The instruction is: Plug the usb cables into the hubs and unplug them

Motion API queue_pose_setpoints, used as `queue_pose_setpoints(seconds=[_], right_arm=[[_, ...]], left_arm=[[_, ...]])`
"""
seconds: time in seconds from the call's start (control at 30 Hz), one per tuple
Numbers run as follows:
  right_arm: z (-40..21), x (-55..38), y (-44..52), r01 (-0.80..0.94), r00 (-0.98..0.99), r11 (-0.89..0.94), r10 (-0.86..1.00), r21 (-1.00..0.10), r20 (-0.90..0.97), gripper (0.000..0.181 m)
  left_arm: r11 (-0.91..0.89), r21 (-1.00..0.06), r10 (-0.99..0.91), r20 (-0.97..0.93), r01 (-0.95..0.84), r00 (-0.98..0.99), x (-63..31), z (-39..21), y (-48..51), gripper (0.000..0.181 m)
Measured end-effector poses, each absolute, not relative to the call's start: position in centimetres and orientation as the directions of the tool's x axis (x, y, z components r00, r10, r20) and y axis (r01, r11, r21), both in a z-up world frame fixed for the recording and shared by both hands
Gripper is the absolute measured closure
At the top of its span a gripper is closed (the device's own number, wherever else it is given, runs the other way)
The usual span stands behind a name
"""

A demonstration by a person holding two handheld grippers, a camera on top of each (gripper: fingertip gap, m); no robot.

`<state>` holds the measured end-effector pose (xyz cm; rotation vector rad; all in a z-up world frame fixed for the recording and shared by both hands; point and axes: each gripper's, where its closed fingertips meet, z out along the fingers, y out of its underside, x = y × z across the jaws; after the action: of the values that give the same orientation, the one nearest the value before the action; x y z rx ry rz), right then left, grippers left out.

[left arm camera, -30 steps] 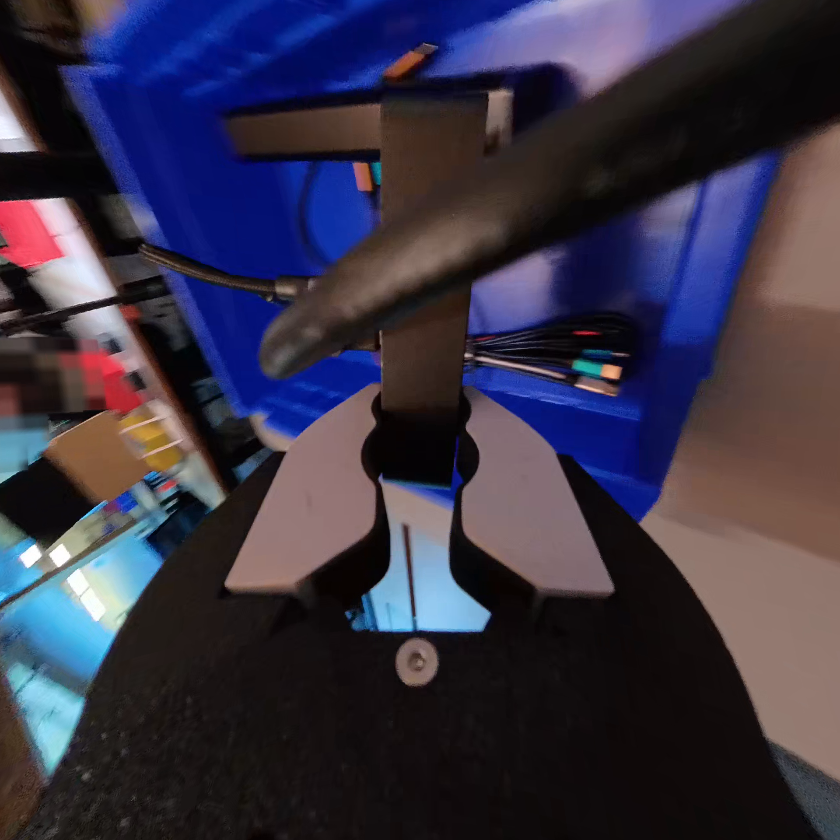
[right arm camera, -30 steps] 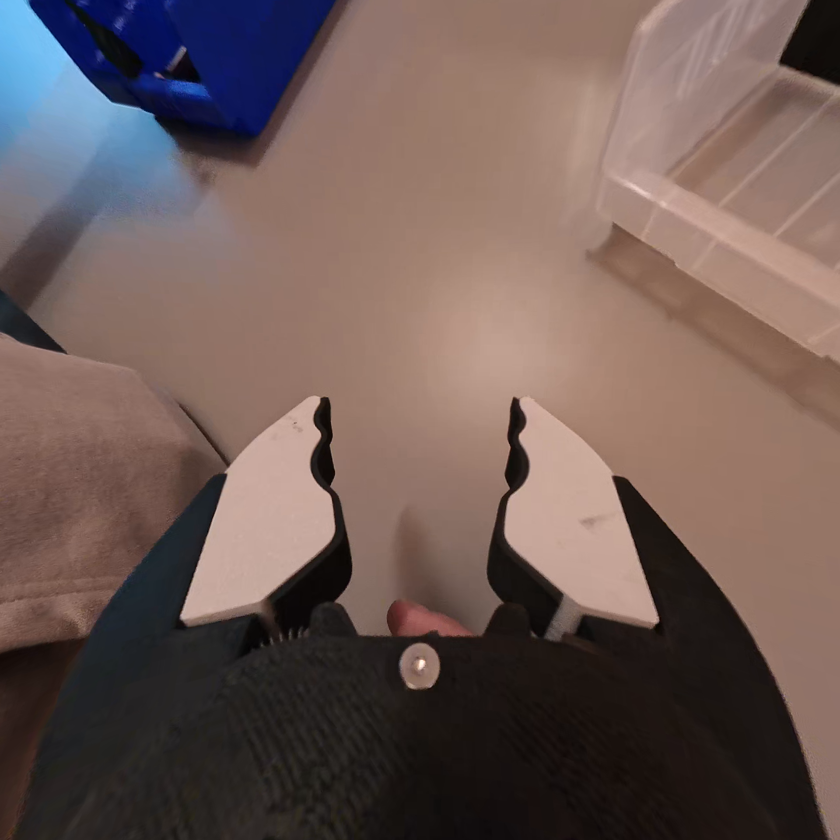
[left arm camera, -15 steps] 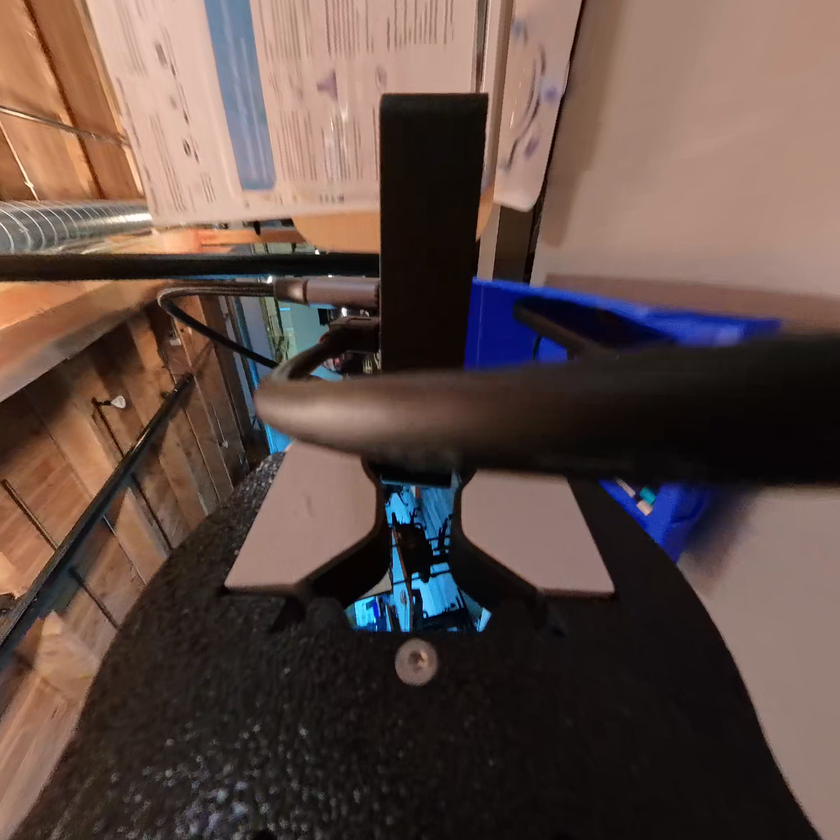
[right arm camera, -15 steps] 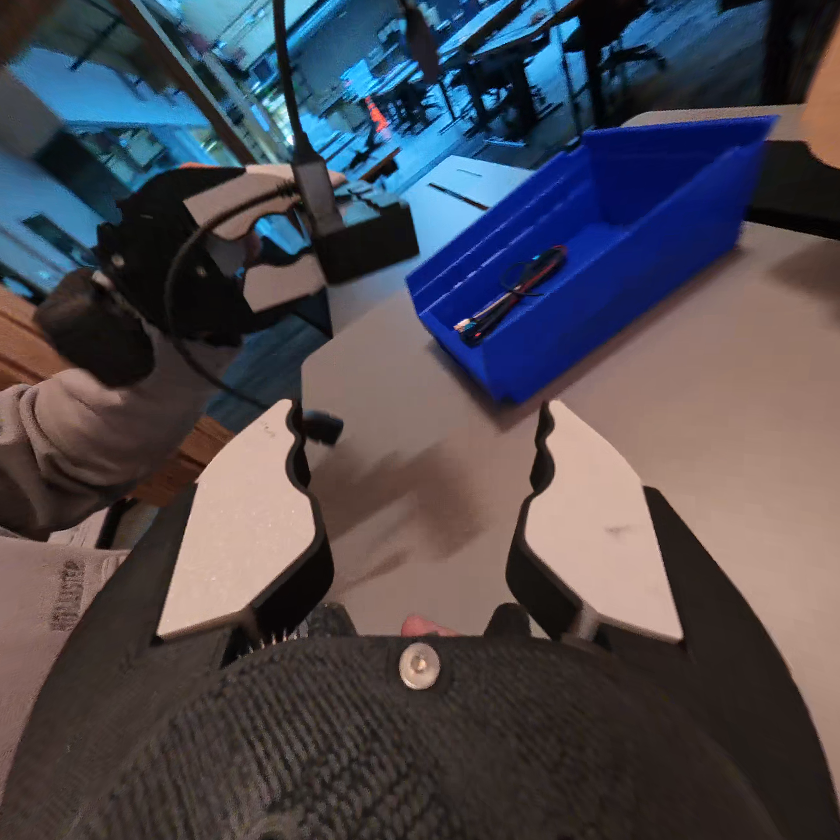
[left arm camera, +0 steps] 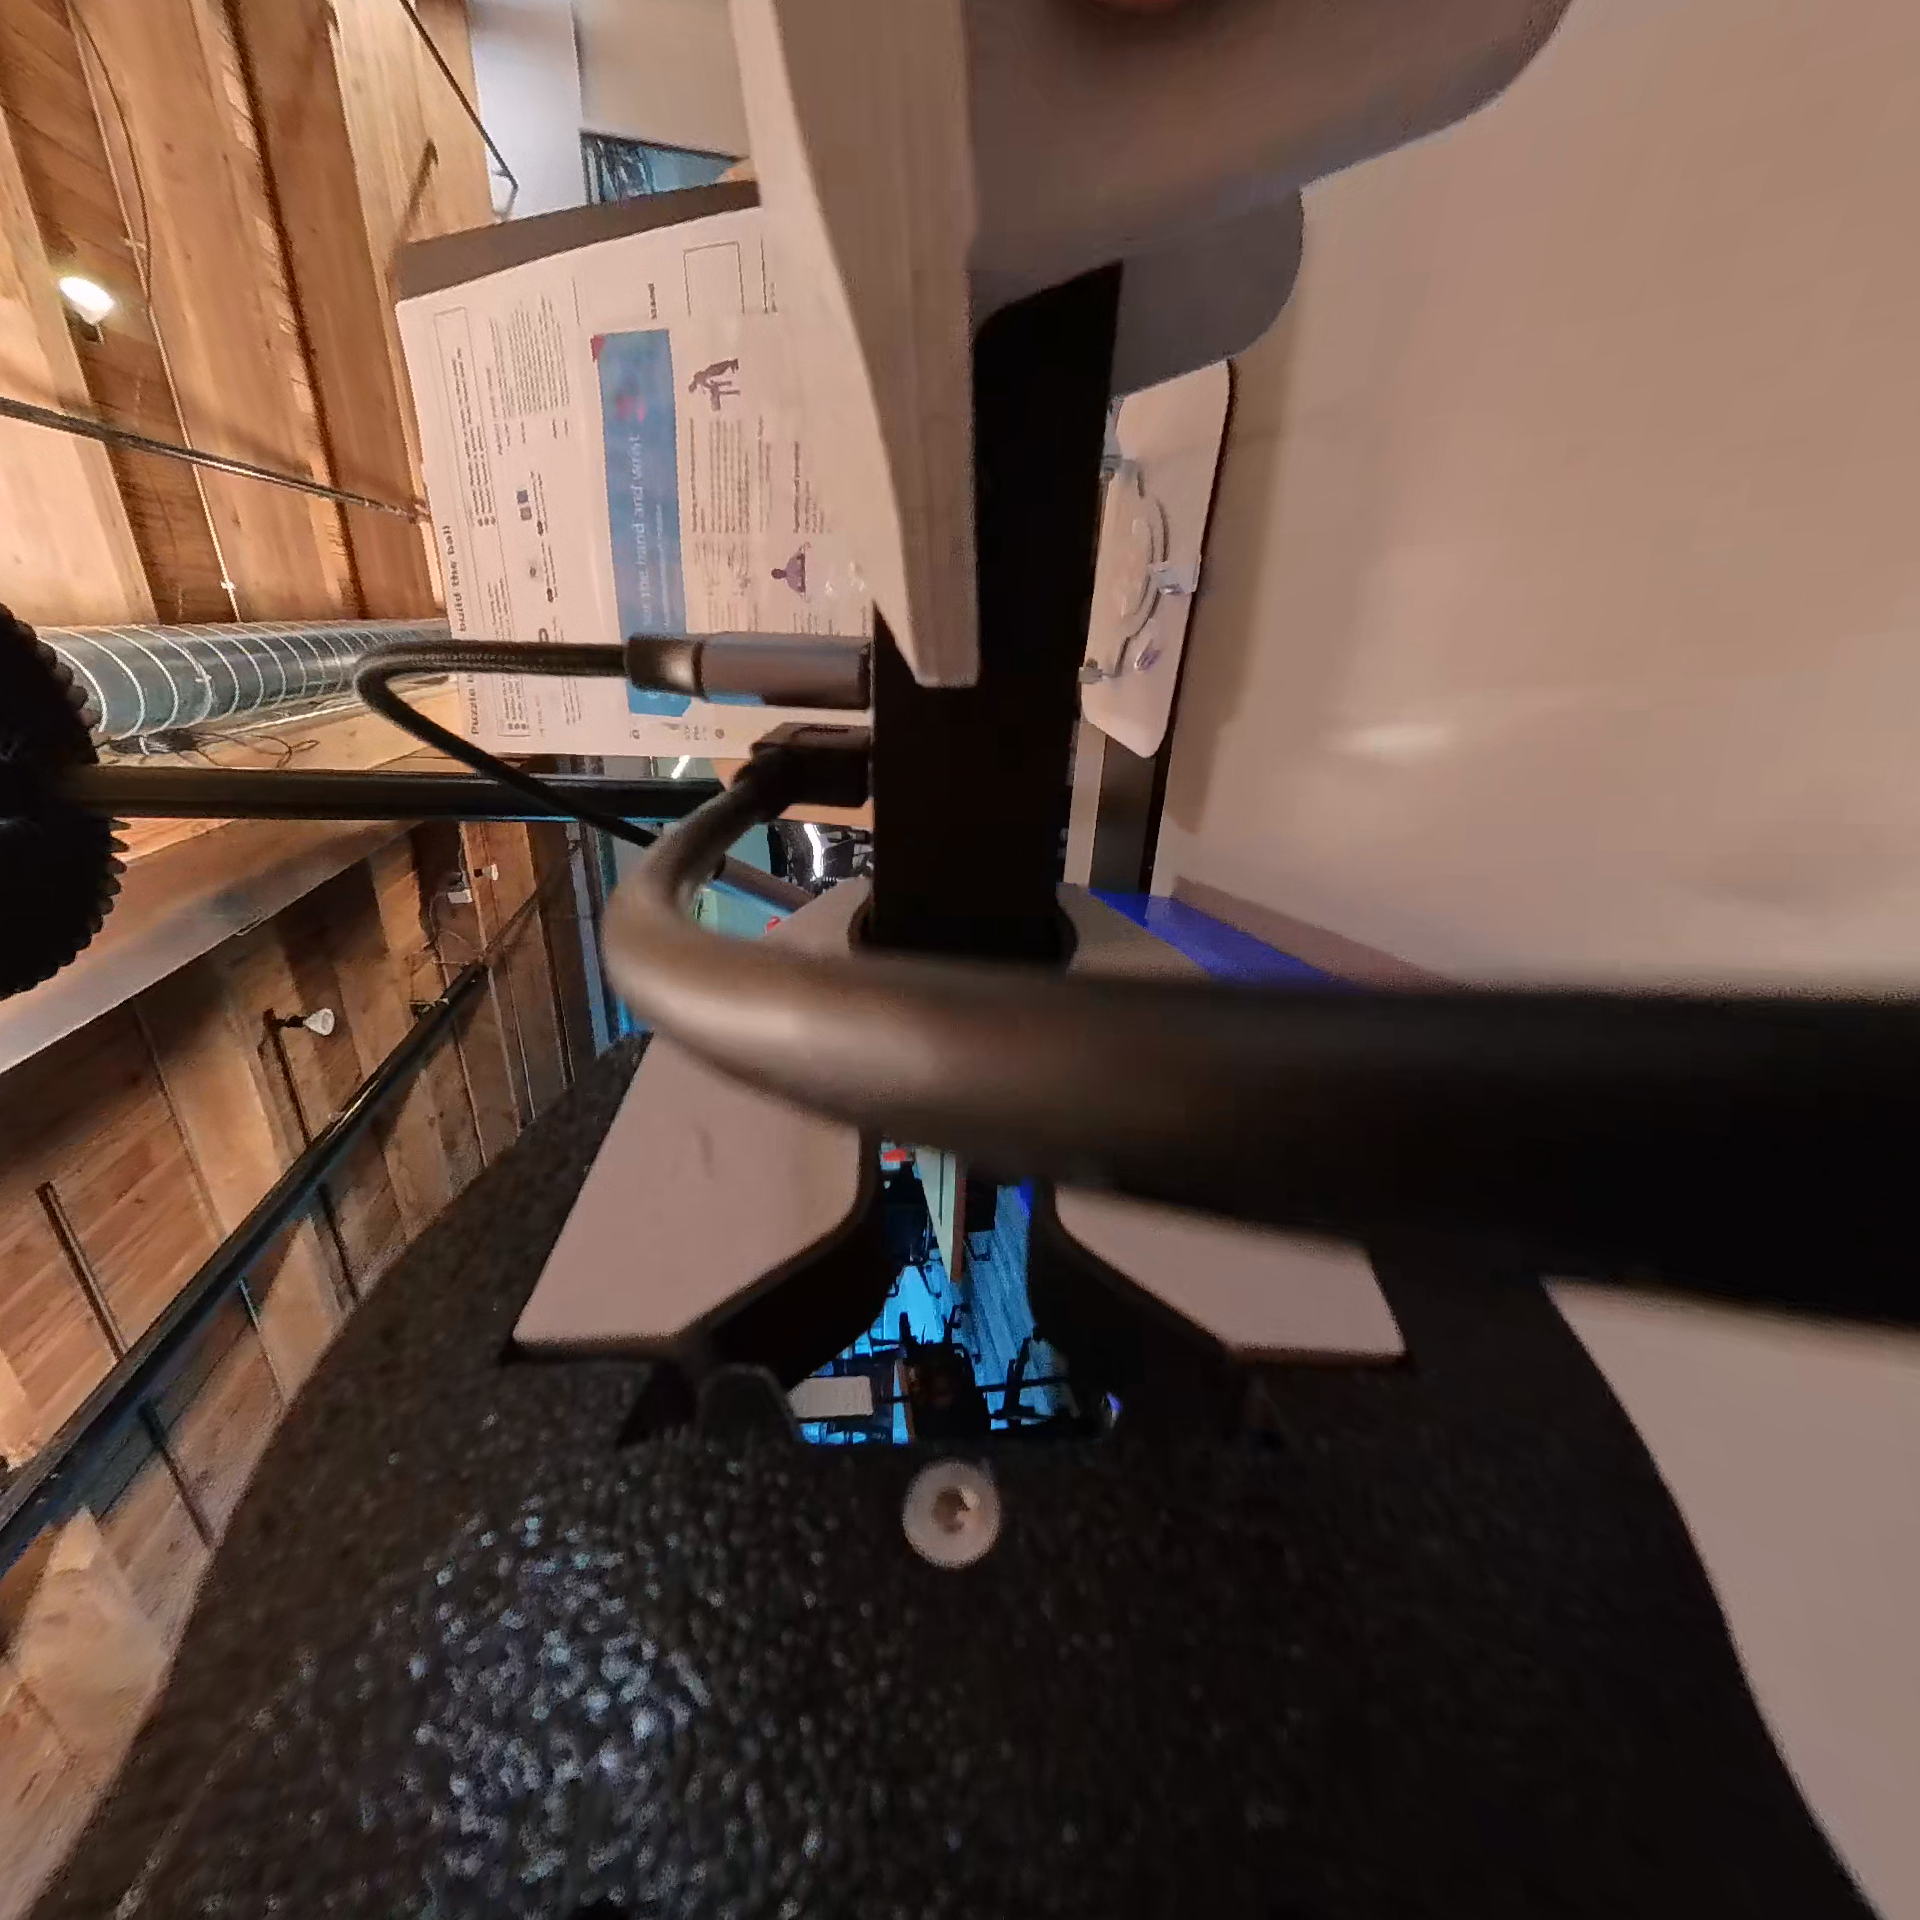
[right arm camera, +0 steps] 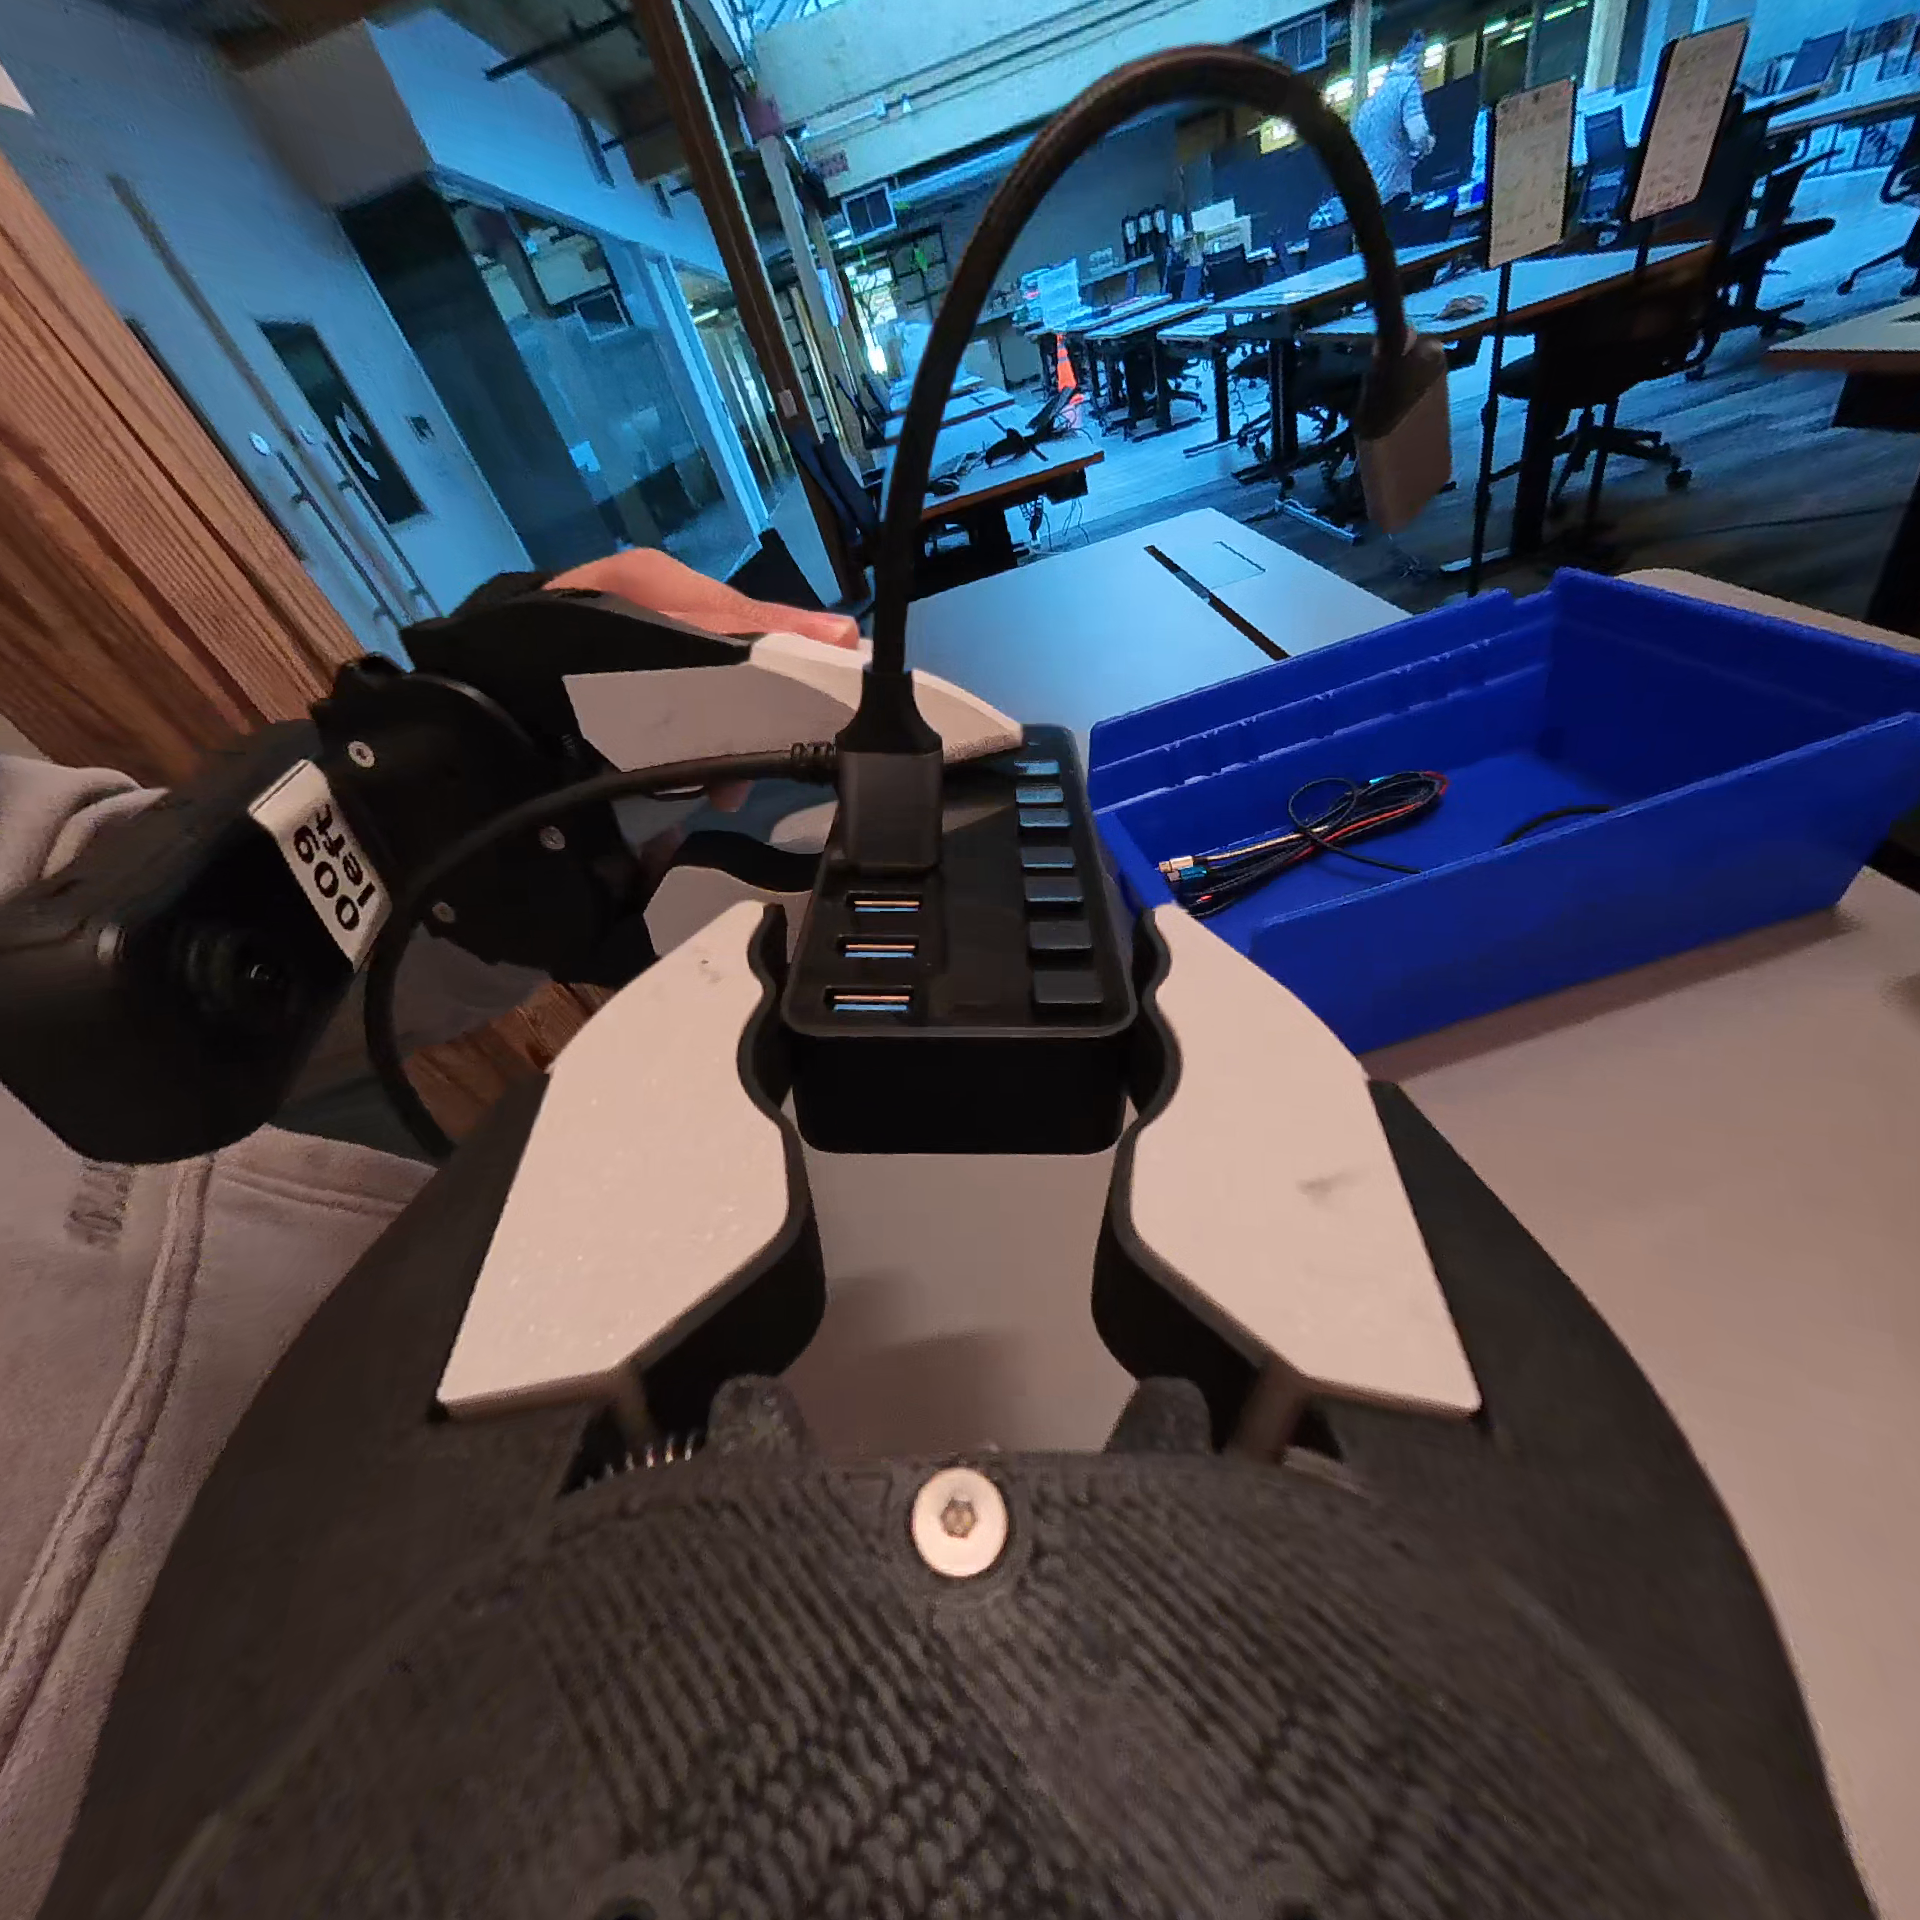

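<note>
Surface: pale grey table, smooth, with soft glare; a second table of the same kind behind it.
Room: wood-panelled wall at far left, then glass partitions, then a large hall with rows of desks and office chairs under blue light.
Left gripper: comes in from the left at the hub's far end, fingers clamped across the hub; a person's fingers and a grey sleeve behind it.
USB hub: black, several ports and a row of switches, held off the table between both grippers, near the middle of the right wrist view.
USB cable: black plug seated in a port on the hub's top face, cord arching up and over to the right, ending in a dangling pale connector.
Right gripper: fingers closed on the hub's near end, one on each side.
Blue bin: on the table just right of the hub, holding a loose bundle of thin multicoloured cables.
In the way: in the left wrist view a thick dark cable crosses the fingers and hides much of the gripped hub; a grey plug enters the hub's side.
</note>
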<state>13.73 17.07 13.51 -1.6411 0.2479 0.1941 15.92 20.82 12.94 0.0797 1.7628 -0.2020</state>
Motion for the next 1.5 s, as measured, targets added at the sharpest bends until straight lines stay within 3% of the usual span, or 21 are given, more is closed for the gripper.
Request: queue_pose_setpoints(seconds=[0.03, 0.07, 0.17, 0.3, 0.4, 0.47, 0.57, 0.67, 0.83, 0.87, 0.93, 1.03, 1.1, 1.17, 1.3, 1.37, 1.43, 1.5], right_arm=[[13.5, 13.8, 17.1, -0.269, 0.963, -0.071, -0.045, -0.960, -0.267, 0.115], [13.7, 14.0, 17.2, -0.268, 0.963, -0.048, -0.047, -0.962, -0.265, 0.117], [14.1, 14.5, 17.1, -0.282, 0.959, 0.017, -0.039, -0.959, -0.282, 0.119], [14.5, 15.3, 17.3, -0.346, 0.937, 0.084, -0.028, -0.935, -0.349, 0.120], [15.4, 16.2, 17.4, -0.377, 0.921, 0.150, -0.040, -0.914, -0.387, 0.121], [15.7, 16.4, 17.7, -0.410, 0.906, 0.160, -0.043, -0.898, -0.422, 0.122], [15.2, 16.0, 18.5, -0.434, 0.893, 0.127, -0.068, -0.892, -0.445, 0.123], [14.1, 15.4, 18.4, -0.428, 0.889, 0.078, -0.140, -0.900, -0.435, 0.124], [12.9, 15.1, 15.9, -0.403, 0.892, -0.080, -0.259, -0.912, -0.372, 0.124], [12.5, 15.3, 15.2, -0.383, 0.893, -0.118, -0.301, -0.916, -0.334, 0.117], [12.2, 15.0, 14.4, -0.365, 0.899, -0.167, -0.318, -0.916, -0.300, 0.102], [10.7, 14.3, 14.5, -0.373, 0.911, -0.241, -0.277, -0.896, -0.305, 0.105], [9.0, 14.0, 14.8, -0.369, 0.924, -0.287, -0.220, -0.884, -0.314, 0.113], [7.5, 15.2, 14.0, -0.380, 0.914, -0.314, -0.274, -0.870, -0.300, 0.103], [6.8, 16.8, 11.8, -0.252, 0.945, -0.343, -0.289, -0.905, -0.153, 0.108], [7.7, 16.8, 11.5, -0.153, 0.969, -0.308, -0.235, -0.939, -0.081, 0.104], [8.7, 15.7, 11.6, -0.203, 0.977, -0.180, -0.099, -0.962, -0.188, 0.083], [10.7, 14.0, 11.0, -0.426, 0.890, -0.017, 0.173, -0.905, -0.422, 0.074]], left_arm=[[0.978, -0.111, -0.074, -0.976, 0.176, -0.205, 16.0, 12.8, 20.8, 0.058], [0.969, -0.156, -0.111, -0.967, 0.190, -0.230, 16.0, 12.6, 20.8, 0.155], [0.875, -0.450, -0.363, -0.855, 0.180, -0.371, 16.4, 12.1, 20.9, 0.137], [0.601, -0.795, -0.637, -0.538, 0.082, -0.552, 16.8, 11.0, 21.3, 0.119], [0.357, -0.932, -0.719, -0.235, -0.058, -0.654, 16.8, 9.1, 21.1, 0.102], [0.188, -0.961, -0.686, 0.019, -0.202, -0.728, 16.2, 7.6, 20.0, 0.093], [0.078, -0.958, -0.555, 0.190, -0.277, -0.810, 14.8, 6.4, 18.1, 0.097], [0.095, -0.972, -0.439, 0.154, -0.216, -0.885, 13.4, 6.1, 16.3, 0.118], [0.244, -0.970, -0.497, -0.122, -0.004, -0.859, 14.2, 7.0, 16.6, 0.121], [0.281, -0.959, -0.498, -0.183, 0.042, -0.847, 14.4, 7.4, 16.8, 0.122], [0.341, -0.930, -0.497, -0.300, 0.134, -0.814, 14.9, 8.4, 17.2, 0.144], [0.388, -0.907, -0.471, -0.349, 0.164, -0.810, 15.7, 8.8, 17.1, 0.154], [0.466, -0.852, -0.419, -0.449, 0.237, -0.789, 16.4, 8.3, 17.0, 0.154], [0.565, -0.760, -0.363, -0.578, 0.320, -0.731, 17.0, 8.6, 17.1, 0.155], [0.664, -0.456, -0.111, -0.844, 0.592, -0.525, 16.0, 11.1, 16.3, 0.155], [0.633, -0.362, -0.005, -0.886, 0.684, -0.465, 14.7, 12.0, 15.3, 0.155], [0.582, -0.355, 0.049, -0.882, 0.731, -0.468, 13.2, 12.6, 14.2, 0.155], [0.533, -0.379, 0.084, -0.866, 0.756, -0.493, 11.6, 13.0, 13.0, 0.155]])
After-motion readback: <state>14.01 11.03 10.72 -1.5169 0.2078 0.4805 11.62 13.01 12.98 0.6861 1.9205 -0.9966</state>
